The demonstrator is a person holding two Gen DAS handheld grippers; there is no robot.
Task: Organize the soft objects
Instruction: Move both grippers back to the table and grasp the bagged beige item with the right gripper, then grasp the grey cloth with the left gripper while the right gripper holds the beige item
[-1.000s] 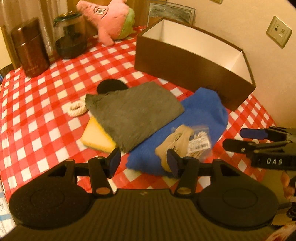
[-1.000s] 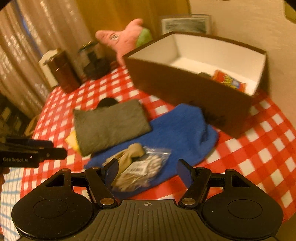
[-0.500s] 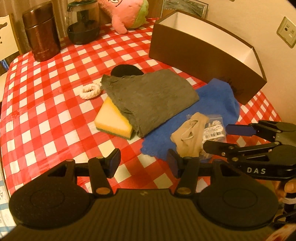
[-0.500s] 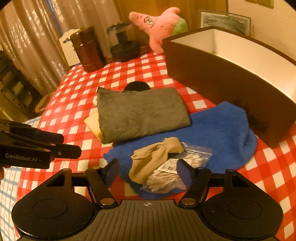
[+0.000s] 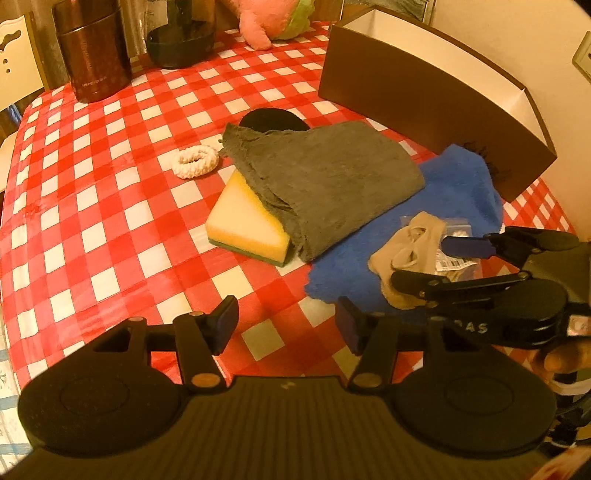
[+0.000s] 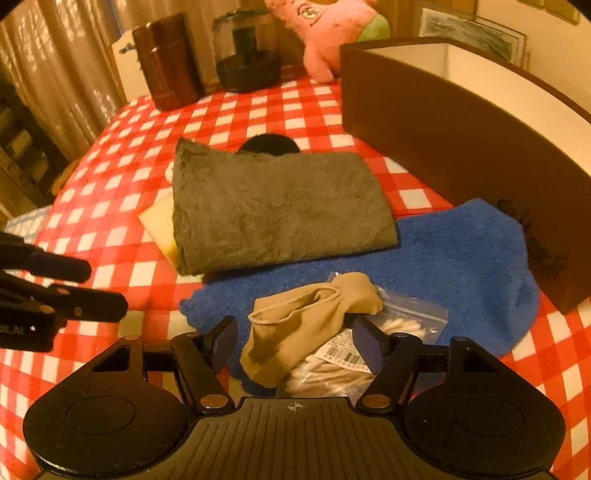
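- Right wrist view: the right gripper (image 6: 295, 341), jaws wide, straddles a beige stocking (image 6: 306, 325) lying on a bag of cotton swabs (image 6: 399, 325), both atop a blue towel (image 6: 443, 254).
- Left gripper (image 5: 286, 325) hangs with jaws wide over the checked tablecloth (image 5: 110, 184), gripping nothing.
- Gray cloth (image 5: 325, 181) drapes a yellow sponge (image 5: 243, 229) near the brown box (image 5: 424, 99).

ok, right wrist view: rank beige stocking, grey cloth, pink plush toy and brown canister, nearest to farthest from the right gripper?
1. Beige stocking: between the open jaws of the right gripper, on the blue towel.
2. Grey cloth: just beyond, centre.
3. Brown canister at far left and pink plush toy at far centre-right: too close to call.
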